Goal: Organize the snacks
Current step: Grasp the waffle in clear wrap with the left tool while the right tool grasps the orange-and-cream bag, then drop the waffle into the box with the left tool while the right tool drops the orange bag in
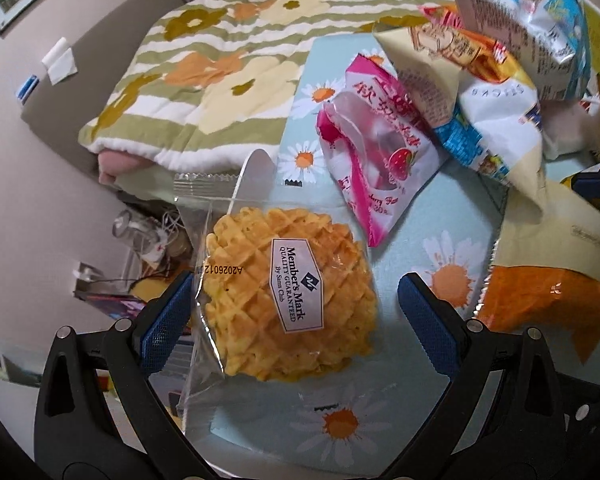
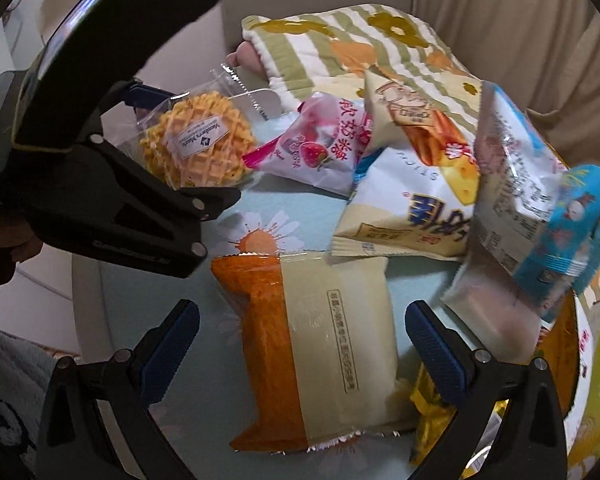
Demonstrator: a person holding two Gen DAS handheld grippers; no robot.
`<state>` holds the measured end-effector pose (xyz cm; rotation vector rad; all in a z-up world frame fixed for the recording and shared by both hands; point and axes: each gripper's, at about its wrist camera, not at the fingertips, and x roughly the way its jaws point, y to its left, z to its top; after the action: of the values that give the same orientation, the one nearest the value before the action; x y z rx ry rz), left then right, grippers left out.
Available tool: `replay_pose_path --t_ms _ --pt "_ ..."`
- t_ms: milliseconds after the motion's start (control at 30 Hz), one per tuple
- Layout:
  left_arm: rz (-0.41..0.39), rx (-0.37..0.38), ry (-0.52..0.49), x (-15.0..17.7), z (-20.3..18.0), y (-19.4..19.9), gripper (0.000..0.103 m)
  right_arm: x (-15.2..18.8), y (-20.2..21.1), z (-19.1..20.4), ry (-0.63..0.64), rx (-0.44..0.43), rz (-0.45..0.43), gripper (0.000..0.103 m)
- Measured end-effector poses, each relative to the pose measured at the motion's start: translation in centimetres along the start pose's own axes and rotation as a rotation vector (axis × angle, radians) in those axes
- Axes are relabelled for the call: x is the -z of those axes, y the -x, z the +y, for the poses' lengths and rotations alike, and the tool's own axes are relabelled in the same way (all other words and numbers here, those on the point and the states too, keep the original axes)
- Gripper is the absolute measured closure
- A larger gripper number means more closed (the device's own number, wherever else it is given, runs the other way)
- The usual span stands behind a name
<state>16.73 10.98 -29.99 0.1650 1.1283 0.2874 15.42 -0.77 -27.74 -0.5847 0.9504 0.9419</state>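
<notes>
With fingers spread, the left gripper (image 1: 292, 308) straddles the wrapped waffle (image 1: 288, 292) on the daisy-print tabletop (image 1: 440, 216), a light, brittle thing best pinched gently by its slippery wrapper's crimped edge, while the right gripper (image 2: 300, 344), equally spread, brackets the orange-and-cream packet (image 2: 312, 344).

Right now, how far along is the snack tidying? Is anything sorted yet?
Barely started, by the look of it. Nothing looks sorted: the pink strawberry packet and the cheese sticks bag lie jumbled in a heap. In hand: the open left gripper straddles the wrapped waffle, and the open right gripper straddles the orange-and-cream packet. Neither is gripped. All the sorting is left.
</notes>
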Motion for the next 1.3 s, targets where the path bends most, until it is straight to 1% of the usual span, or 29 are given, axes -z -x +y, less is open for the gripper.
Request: replay_pose_path --t_ms 67,167,267,500,600,767,933,1033,1067,1100,1167,1200,1300 --pt "0.006 -0.007 -0.007 0.1 -0.1 -0.4 0.006 0.0 -0.3 0.1 0.007 -0.006 0.003 0.001" --pt "0.016 -0.032 -0.025 0.2 -0.3 -0.9 0.014 -0.1 -0.5 0.0 0.004 -0.010 0.008 0.001" --pt "0.009 -0.035 -0.039 0.2 -0.2 -1.0 0.016 -0.1 -0.6 -0.2 -0.006 -0.015 0.012 0.001" --pt "-0.008 -0.034 -0.061 0.2 0.1 -0.7 0.024 0.1 -1.4 -0.3 -0.019 -0.024 0.038 0.012" --pt "-0.011 -0.027 -0.062 0.1 0.4 -0.6 0.028 0.2 -1.4 -0.3 -0.033 -0.022 0.039 0.012" --pt "-0.016 -0.004 -0.053 0.1 1.0 -0.2 0.030 0.2 -1.2 -0.3 -0.057 -0.014 0.038 0.012" --pt "-0.038 0.003 -0.054 0.2 1.0 0.7 0.030 0.4 -1.1 -0.6 -0.070 -0.005 0.036 0.012" --pt "-0.046 0.012 -0.055 0.5 1.0 1.2 0.030 0.5 -1.1 -0.5 -0.073 0.010 0.037 0.018" --pt "-0.049 0.014 -0.056 0.6 0.8 1.3 0.030 0.5 -1.1 -0.4 -0.073 0.017 0.036 0.022" --pt "-0.051 0.016 -0.058 0.7 0.8 1.5 0.030 0.6 -1.0 -0.4 -0.075 0.025 0.036 0.029" --pt "-0.056 0.019 -0.062 0.8 0.9 1.8 0.030 0.7 -0.7 -0.4 -0.082 0.029 0.033 0.035" --pt "-0.059 0.020 -0.065 0.9 0.9 2.0 0.030 0.8 -0.5 -0.4 -0.091 0.029 0.029 0.038" --pt "-0.076 0.024 -0.070 0.9 1.1 2.7 0.030 1.0 0.4 -0.3 -0.104 0.031 0.015 0.038"
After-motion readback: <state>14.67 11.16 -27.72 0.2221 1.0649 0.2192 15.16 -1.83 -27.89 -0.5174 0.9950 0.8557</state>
